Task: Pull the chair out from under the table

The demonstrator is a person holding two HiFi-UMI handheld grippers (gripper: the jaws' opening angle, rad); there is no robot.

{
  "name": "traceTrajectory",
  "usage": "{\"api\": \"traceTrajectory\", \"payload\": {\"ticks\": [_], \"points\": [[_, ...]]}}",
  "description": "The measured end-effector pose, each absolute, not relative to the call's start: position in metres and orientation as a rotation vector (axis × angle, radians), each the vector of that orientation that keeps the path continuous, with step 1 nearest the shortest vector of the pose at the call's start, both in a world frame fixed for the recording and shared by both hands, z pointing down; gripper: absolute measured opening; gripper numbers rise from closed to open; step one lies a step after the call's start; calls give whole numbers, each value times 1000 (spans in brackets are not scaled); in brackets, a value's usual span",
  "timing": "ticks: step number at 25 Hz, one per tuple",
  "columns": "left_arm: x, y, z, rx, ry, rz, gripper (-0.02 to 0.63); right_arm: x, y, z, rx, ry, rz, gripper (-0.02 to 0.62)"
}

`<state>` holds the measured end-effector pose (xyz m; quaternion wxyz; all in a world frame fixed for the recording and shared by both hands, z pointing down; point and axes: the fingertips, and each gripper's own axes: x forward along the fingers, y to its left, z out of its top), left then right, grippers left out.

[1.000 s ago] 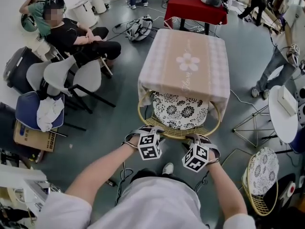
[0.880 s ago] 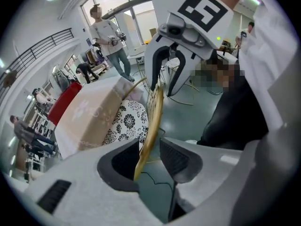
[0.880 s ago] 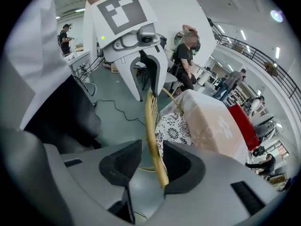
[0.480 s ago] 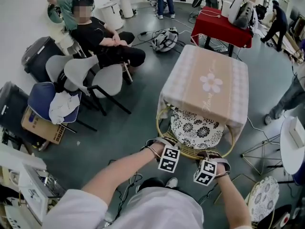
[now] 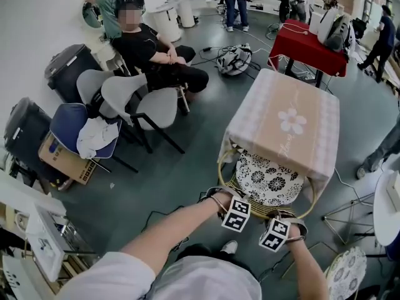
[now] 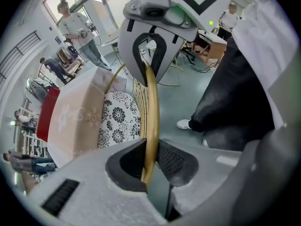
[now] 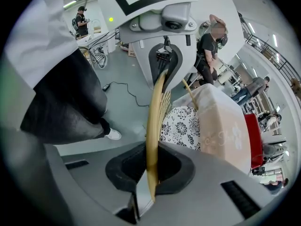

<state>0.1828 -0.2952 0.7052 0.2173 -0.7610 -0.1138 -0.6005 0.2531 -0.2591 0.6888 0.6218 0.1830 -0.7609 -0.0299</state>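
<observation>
The chair has a golden wire frame [image 5: 224, 162] and a black-and-white floral cushion [image 5: 269, 179]. It stands tucked under the table with the beige flowered cloth [image 5: 284, 120]. My left gripper [image 5: 241, 200] and right gripper [image 5: 285, 217] sit side by side on the chair's near back rim, pointing steeply down. In the left gripper view the golden rim [image 6: 153, 102] runs between the pads of my left gripper [image 6: 151, 161], whose jaws are closing on it. In the right gripper view the rim [image 7: 154, 112] is clamped in my right gripper [image 7: 151, 166], jaws closing too.
Two grey chairs [image 5: 128, 102] and a seated person [image 5: 153, 58] are at the left, with a blue chair [image 5: 81, 136] and a cardboard box [image 5: 59, 162]. A red table [image 5: 309, 42] stands behind. A second floral chair [image 5: 345, 274] and a white round table [image 5: 387, 208] are at the right.
Both grippers have sunk onto the chair's back rim and their jaws have drawn in round it. The head view has swung, so the table now sits further right.
</observation>
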Motion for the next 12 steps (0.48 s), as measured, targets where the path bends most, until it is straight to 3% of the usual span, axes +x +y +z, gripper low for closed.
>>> {"api": "traceTrajectory", "payload": {"ticks": [12], "points": [[167, -272, 711, -2100, -323, -1714, 57, 240, -238, 693, 374, -1737, -41, 20]]}}
